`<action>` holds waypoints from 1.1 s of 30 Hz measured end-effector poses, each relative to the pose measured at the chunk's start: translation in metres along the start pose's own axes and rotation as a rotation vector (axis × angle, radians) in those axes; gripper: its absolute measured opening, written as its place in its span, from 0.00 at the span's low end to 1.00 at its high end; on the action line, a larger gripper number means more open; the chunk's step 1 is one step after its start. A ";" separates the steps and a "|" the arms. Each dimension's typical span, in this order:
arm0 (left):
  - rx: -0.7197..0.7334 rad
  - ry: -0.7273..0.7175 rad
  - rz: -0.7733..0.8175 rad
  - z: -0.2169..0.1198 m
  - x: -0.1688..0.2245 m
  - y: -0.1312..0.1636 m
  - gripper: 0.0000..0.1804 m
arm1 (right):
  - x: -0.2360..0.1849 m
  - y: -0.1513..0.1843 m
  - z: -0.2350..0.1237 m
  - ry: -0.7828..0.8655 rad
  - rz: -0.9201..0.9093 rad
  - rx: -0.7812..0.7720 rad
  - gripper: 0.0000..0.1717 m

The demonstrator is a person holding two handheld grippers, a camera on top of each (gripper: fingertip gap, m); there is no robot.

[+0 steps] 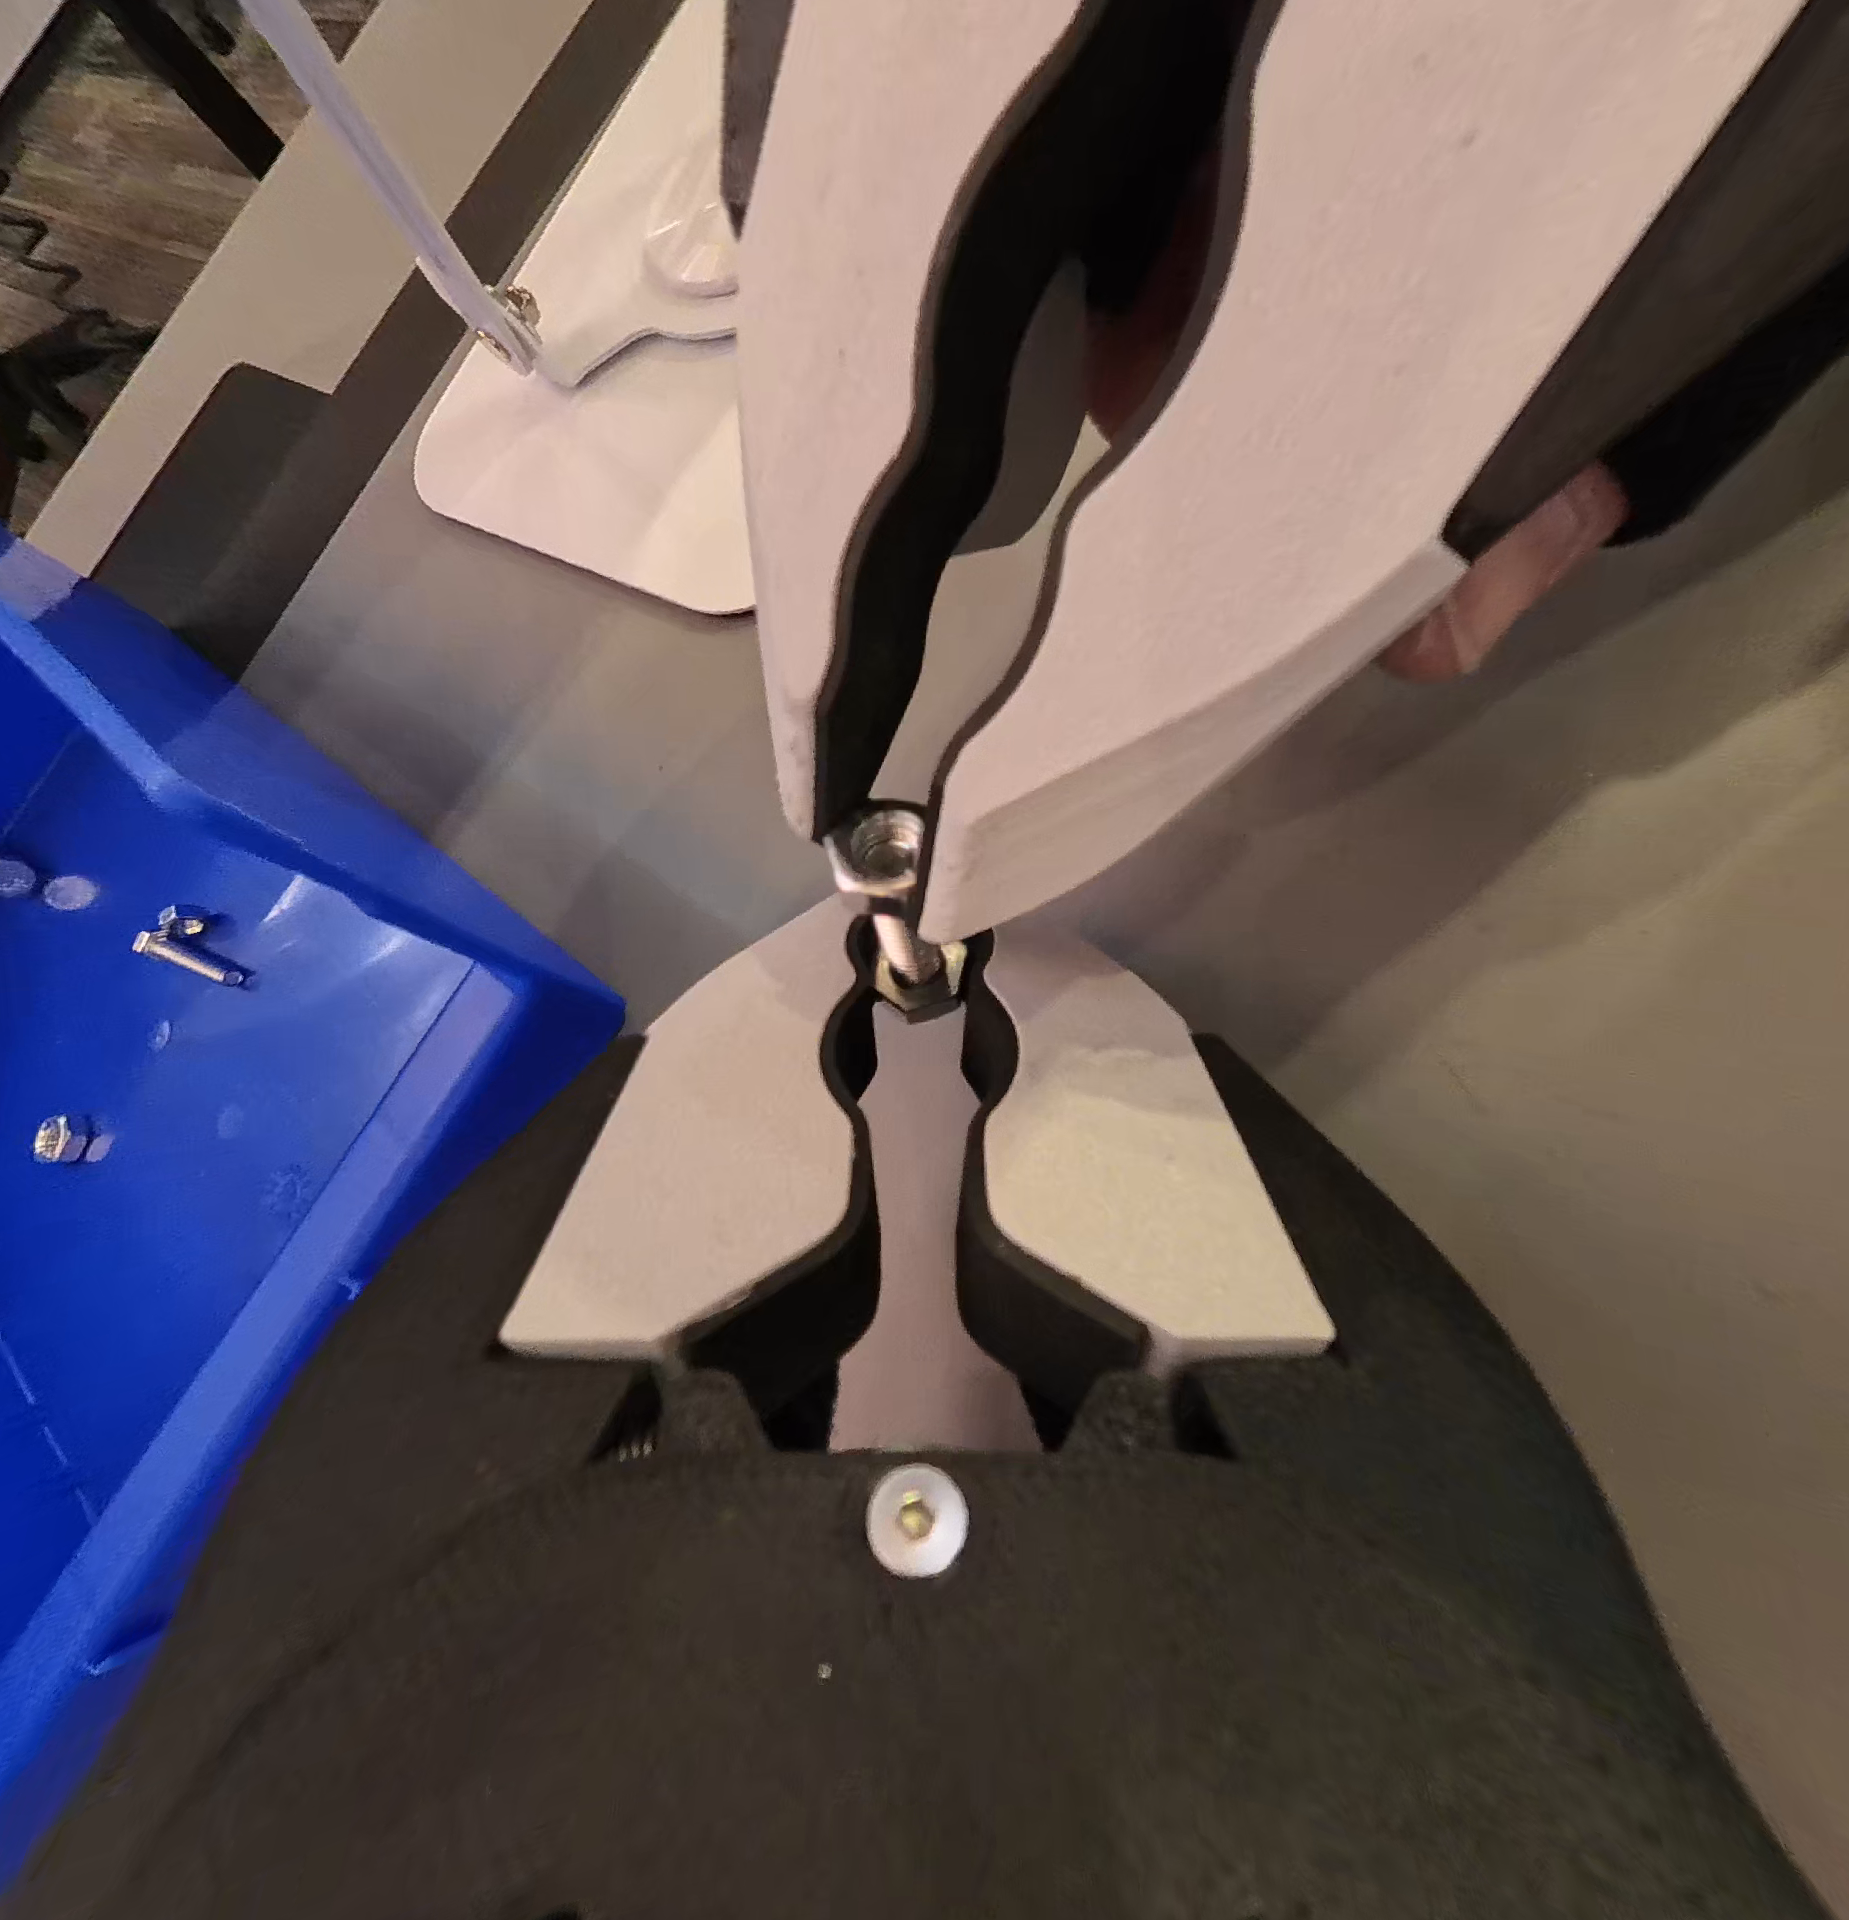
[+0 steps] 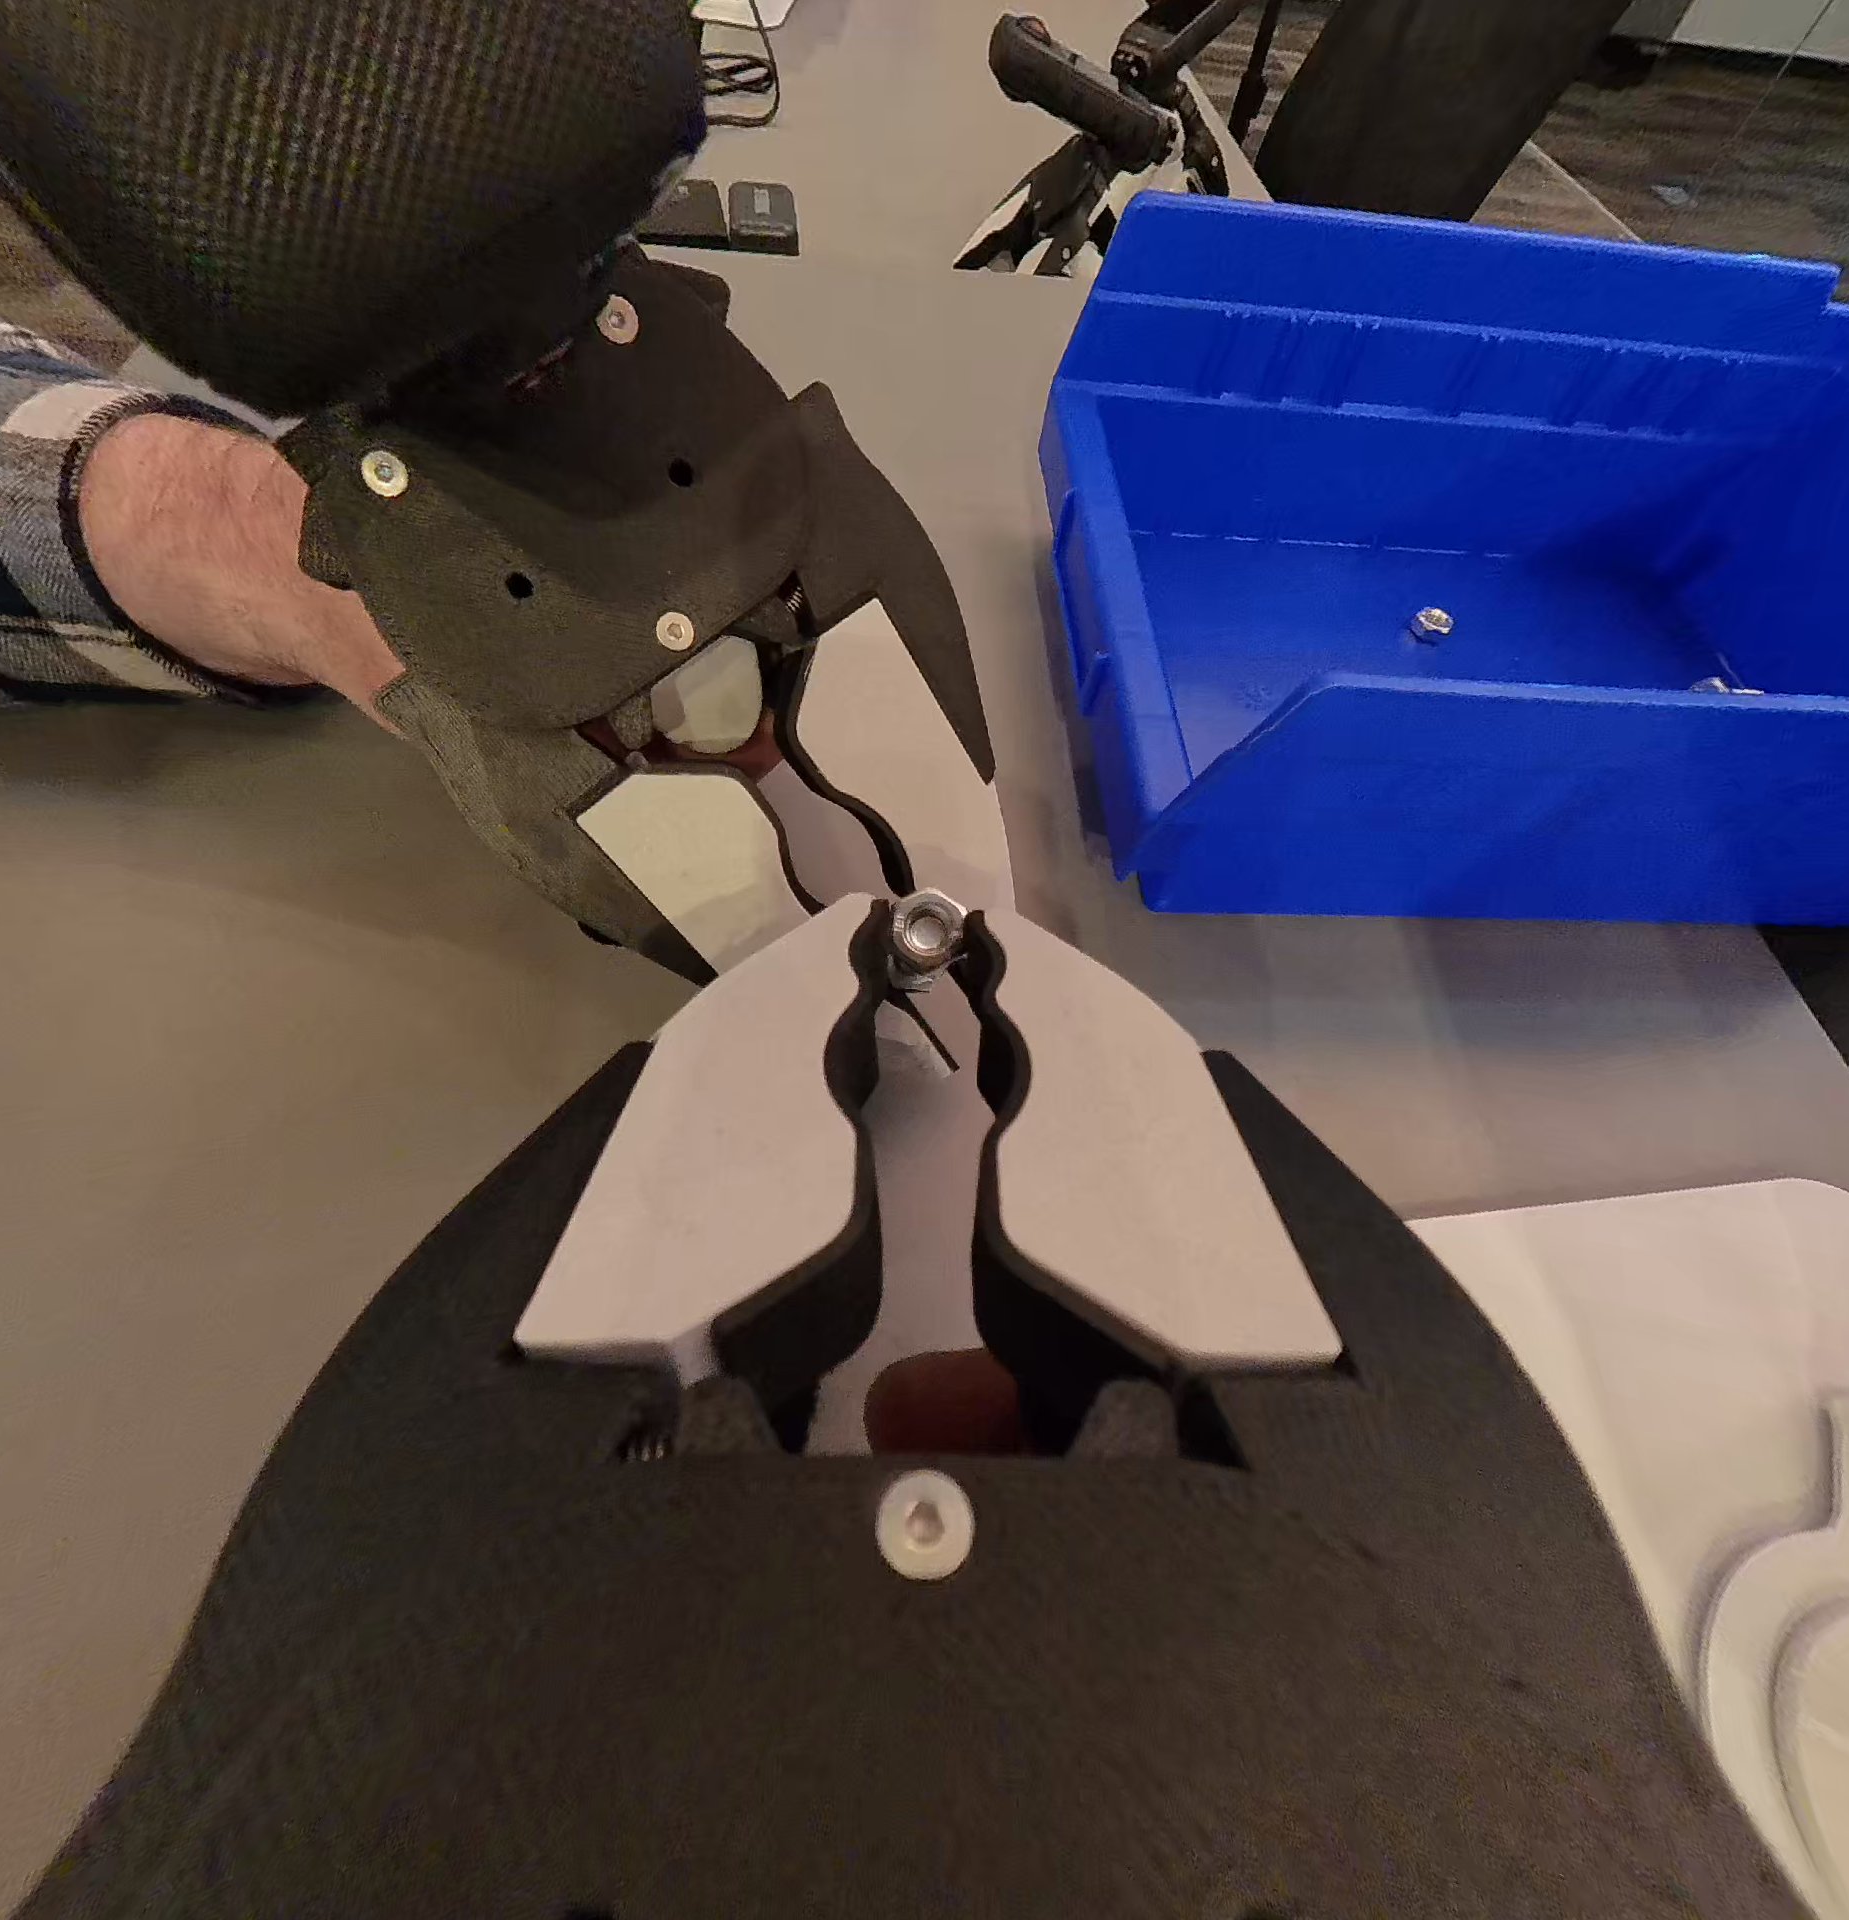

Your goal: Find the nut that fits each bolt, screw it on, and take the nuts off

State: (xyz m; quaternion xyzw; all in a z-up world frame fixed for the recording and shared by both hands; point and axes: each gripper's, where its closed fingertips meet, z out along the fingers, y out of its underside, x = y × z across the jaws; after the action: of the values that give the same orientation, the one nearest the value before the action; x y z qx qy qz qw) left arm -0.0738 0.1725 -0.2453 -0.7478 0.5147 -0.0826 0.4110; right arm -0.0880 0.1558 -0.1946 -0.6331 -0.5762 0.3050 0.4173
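In the left wrist view my left gripper (image 1: 918,971) is shut on the head end of a silver bolt (image 1: 894,940), whose threaded shaft points away from the camera. My right gripper (image 1: 878,831) comes in from above and is shut on a silver hex nut (image 1: 878,860) at the bolt's tip. In the right wrist view the nut (image 2: 928,928) sits pinched between my right gripper's tips (image 2: 925,935), its hole facing the camera, with the bolt (image 2: 912,977) just under it. The left gripper (image 2: 889,873) meets it from the upper left. How far the nut is threaded on is not visible.
A blue bin (image 1: 380,831) with loose bolts (image 1: 187,956) and nuts (image 1: 63,1138) stands on the grey table to the left; the right wrist view shows it at the right (image 2: 1522,810). A white stand base (image 1: 587,468) lies behind. A person's hand (image 2: 203,561) holds the left gripper. Spacing between my two grippers at the tips: around 5 centimeters.
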 end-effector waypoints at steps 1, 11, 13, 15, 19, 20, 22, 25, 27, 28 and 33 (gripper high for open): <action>0.005 0.004 -0.005 0.000 0.000 -0.001 0.07 | 0.000 0.000 0.000 -0.001 -0.001 0.003 0.09; 0.028 0.015 -0.015 -0.002 0.001 -0.005 0.07 | -0.002 -0.009 -0.004 -0.015 -0.023 0.050 0.20; 0.076 0.068 -0.046 -0.005 0.006 -0.011 0.07 | -0.004 -0.018 -0.009 -0.045 -0.043 0.129 0.28; 0.145 0.134 -0.086 -0.009 0.012 -0.020 0.07 | -0.008 -0.025 -0.013 -0.114 -0.029 0.206 0.34; 0.237 0.215 -0.154 -0.017 0.016 -0.033 0.07 | -0.017 -0.030 -0.017 -0.266 0.049 0.312 0.43; 0.253 0.234 -0.164 -0.019 0.018 -0.036 0.07 | -0.019 -0.031 -0.018 -0.293 0.059 0.329 0.44; 0.272 0.255 -0.168 -0.020 0.021 -0.040 0.06 | -0.025 -0.029 -0.016 -0.336 0.056 0.320 0.45; 0.272 0.277 -0.165 -0.020 0.026 -0.042 0.06 | -0.037 -0.031 -0.019 -0.395 0.037 0.344 0.41; 0.274 0.287 -0.166 -0.019 0.028 -0.042 0.06 | -0.041 -0.031 -0.019 -0.405 0.023 0.348 0.40; 0.274 0.291 -0.164 -0.019 0.029 -0.042 0.06 | -0.041 -0.030 -0.019 -0.407 0.021 0.346 0.39; 0.291 0.298 -0.182 -0.022 0.027 -0.044 0.06 | -0.038 -0.031 -0.024 -0.410 0.032 0.367 0.38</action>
State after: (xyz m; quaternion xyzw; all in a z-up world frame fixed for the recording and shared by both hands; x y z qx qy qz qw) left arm -0.0423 0.1444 -0.2083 -0.7036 0.4826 -0.3025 0.4250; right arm -0.0876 0.1139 -0.1597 -0.4810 -0.5736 0.5326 0.3950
